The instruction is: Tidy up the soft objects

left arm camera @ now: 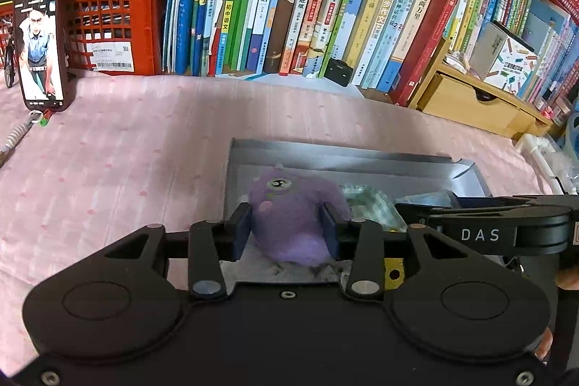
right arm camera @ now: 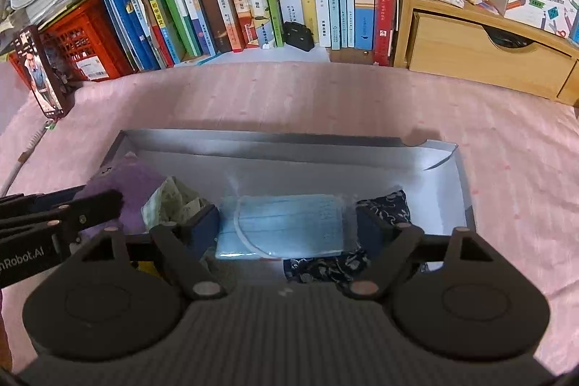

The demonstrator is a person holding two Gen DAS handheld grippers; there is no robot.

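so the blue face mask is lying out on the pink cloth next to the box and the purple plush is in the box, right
Not quite. The blue face mask lies inside the box, not out on the pink cloth, as the right wrist view shows. The purple plush is in the box, as you said.

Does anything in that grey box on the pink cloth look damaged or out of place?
One thing: the shallow grey cardboard box has a torn, curled far right corner. Inside, the purple plush toy, bagged blue face mask and dark patterned cloth lie side by side.
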